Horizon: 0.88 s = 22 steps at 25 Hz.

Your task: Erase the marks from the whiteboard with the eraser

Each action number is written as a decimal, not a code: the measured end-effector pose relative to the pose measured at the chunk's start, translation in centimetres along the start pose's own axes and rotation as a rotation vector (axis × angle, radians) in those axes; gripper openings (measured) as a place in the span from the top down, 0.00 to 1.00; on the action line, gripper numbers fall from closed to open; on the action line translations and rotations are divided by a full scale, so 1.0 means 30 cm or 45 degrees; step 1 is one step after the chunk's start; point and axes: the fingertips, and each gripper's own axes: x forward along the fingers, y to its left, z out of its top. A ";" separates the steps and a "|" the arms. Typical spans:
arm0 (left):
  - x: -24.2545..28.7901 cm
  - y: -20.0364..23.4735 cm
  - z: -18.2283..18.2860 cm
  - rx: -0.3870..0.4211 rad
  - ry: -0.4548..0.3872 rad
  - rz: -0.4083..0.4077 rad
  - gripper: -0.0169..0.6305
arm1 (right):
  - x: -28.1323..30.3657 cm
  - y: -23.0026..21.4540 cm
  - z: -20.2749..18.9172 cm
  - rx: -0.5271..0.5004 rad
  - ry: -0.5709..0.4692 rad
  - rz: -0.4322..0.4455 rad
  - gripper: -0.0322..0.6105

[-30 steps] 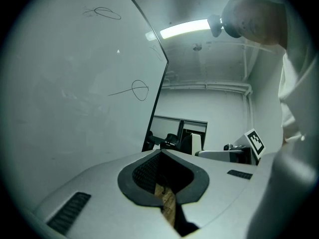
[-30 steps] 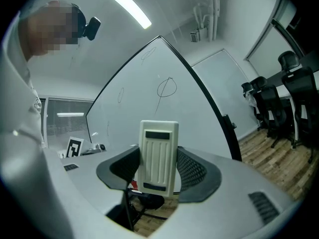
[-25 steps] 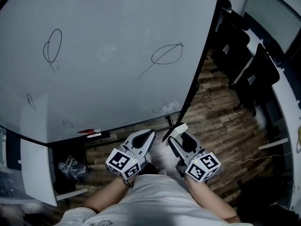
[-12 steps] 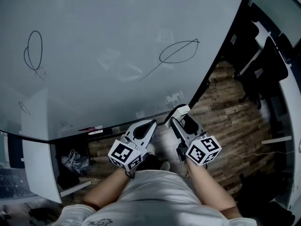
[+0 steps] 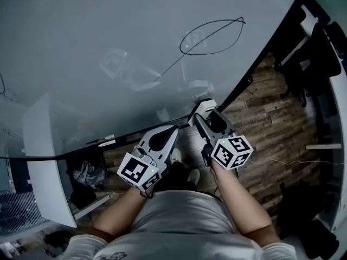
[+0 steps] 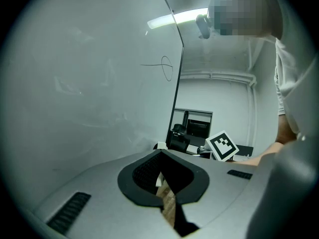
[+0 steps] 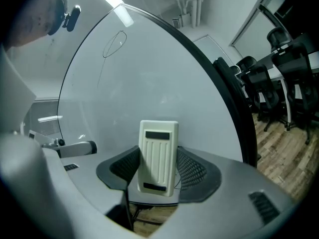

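- We see the whiteboard (image 5: 108, 47) filling the space ahead of both pairs of fingers, with its dark frame edge running down past the right ones.
- The wooden floor (image 5: 271, 123) lies below and to the right of the right fingers, with black chairs (image 5: 320, 53) further right.
- Our left gripper (image 5: 171, 130) has its fingers pressed together at the tips, with nothing between them.
- Our right gripper (image 5: 209, 117) pinches the eraser (image 7: 158, 153), which is cream, ribbed and upright between the pads, close to the board's bottom edge.
- A looped black mark (image 5: 211, 37) with a trailing line sits on the board above the right fingers.
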 end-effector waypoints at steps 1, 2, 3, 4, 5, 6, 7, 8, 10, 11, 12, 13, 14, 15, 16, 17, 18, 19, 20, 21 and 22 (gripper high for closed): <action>0.002 0.004 -0.007 -0.007 0.006 0.000 0.96 | 0.009 -0.013 -0.009 0.001 0.004 -0.008 0.58; 0.004 0.007 -0.015 -0.021 0.012 0.001 0.96 | 0.015 -0.026 -0.020 0.005 0.010 -0.016 0.58; 0.003 0.009 -0.022 -0.041 0.016 0.002 0.96 | 0.018 -0.038 -0.033 0.009 0.016 -0.024 0.58; 0.000 0.013 -0.026 -0.058 0.017 0.004 0.96 | 0.021 -0.051 -0.047 0.013 0.021 -0.033 0.58; -0.002 0.017 -0.028 -0.066 0.017 0.006 0.96 | 0.024 -0.066 -0.058 0.018 0.024 -0.041 0.58; -0.003 0.023 -0.029 -0.064 0.016 0.007 0.96 | 0.030 -0.082 -0.066 0.026 0.023 -0.049 0.58; -0.003 0.028 -0.031 -0.058 0.017 0.007 0.96 | 0.036 -0.097 -0.074 0.032 0.022 -0.057 0.58; -0.002 0.033 -0.035 -0.057 0.019 0.006 0.96 | 0.043 -0.110 -0.082 0.033 0.023 -0.062 0.58; 0.000 0.041 -0.045 -0.071 0.024 0.005 0.96 | 0.058 -0.128 -0.104 0.025 0.031 -0.063 0.58; 0.000 0.044 -0.051 -0.076 0.027 0.006 0.96 | 0.064 -0.134 -0.114 0.025 0.029 -0.059 0.58; 0.001 0.046 -0.058 -0.075 0.031 0.006 0.96 | 0.068 -0.138 -0.121 0.026 0.022 -0.052 0.58; 0.000 0.048 -0.064 -0.072 0.035 0.005 0.96 | 0.071 -0.141 -0.125 0.024 0.015 -0.046 0.58; 0.000 0.049 -0.069 -0.069 0.039 0.003 0.96 | 0.072 -0.144 -0.128 0.020 0.010 -0.042 0.58; 0.000 0.049 -0.074 -0.069 0.043 0.000 0.96 | 0.072 -0.148 -0.132 0.019 0.009 -0.041 0.58; 0.001 0.049 -0.079 -0.069 0.048 -0.003 0.96 | 0.072 -0.154 -0.139 0.021 0.011 -0.044 0.58; 0.002 0.049 -0.084 -0.069 0.051 -0.006 0.96 | 0.072 -0.164 -0.150 0.026 0.017 -0.051 0.58; 0.003 0.049 -0.090 -0.069 0.055 -0.008 0.96 | 0.072 -0.176 -0.164 0.033 0.025 -0.059 0.58; 0.003 0.050 -0.095 -0.068 0.058 -0.009 0.96 | 0.073 -0.190 -0.180 0.039 0.031 -0.068 0.58; 0.003 0.051 -0.100 -0.068 0.061 -0.010 0.96 | 0.074 -0.203 -0.197 0.043 0.036 -0.075 0.58; 0.003 0.054 -0.104 -0.067 0.064 -0.012 0.96 | 0.077 -0.217 -0.214 0.041 0.040 -0.083 0.58; 0.003 0.057 -0.107 -0.067 0.066 -0.012 0.96 | 0.079 -0.230 -0.229 0.036 0.046 -0.093 0.58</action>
